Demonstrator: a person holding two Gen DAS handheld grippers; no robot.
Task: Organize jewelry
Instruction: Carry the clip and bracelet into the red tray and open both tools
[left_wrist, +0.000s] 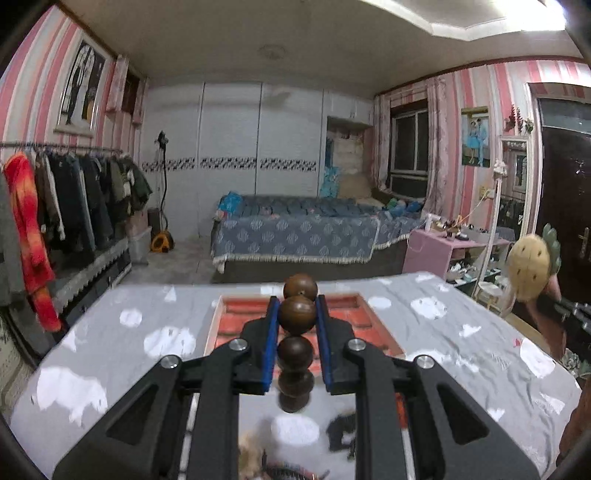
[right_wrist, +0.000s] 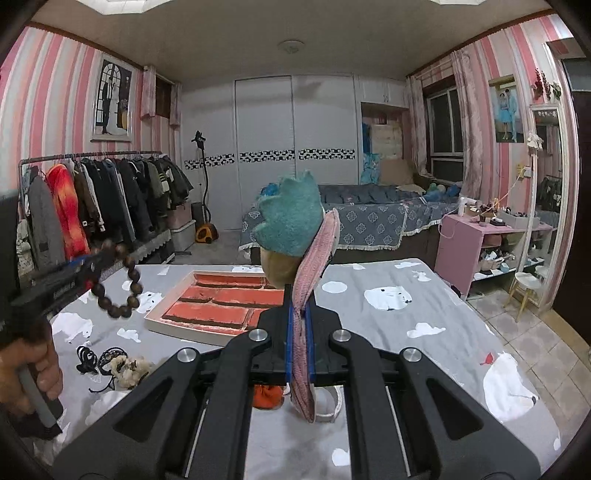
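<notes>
Mid-carry: left claw (left_wrist: 297, 319) clamped on wooden bead bracelet (left_wrist: 296, 320), right claw (right_wrist: 300, 332) clenched on pink headband (right_wrist: 314, 266). Next: lowering each into red tray (right_wrist: 207, 314) compartments.

I see a dark brown round wooden bead bracelet (left_wrist: 297, 321) against the blue pads (left_wrist: 272, 332) of my black left gripper (left_wrist: 297, 314). My right gripper (right_wrist: 300, 325) shows a pink knitted headband (right_wrist: 308, 295) with a yellow and teal plush pineapple (right_wrist: 290, 229). The grey bench cloth (right_wrist: 388, 317) carries white bear prints. The white-rimmed jewelry tray (right_wrist: 221, 299) is lined coral red. The walls (right_wrist: 48, 103) are striped pink and white.
</notes>
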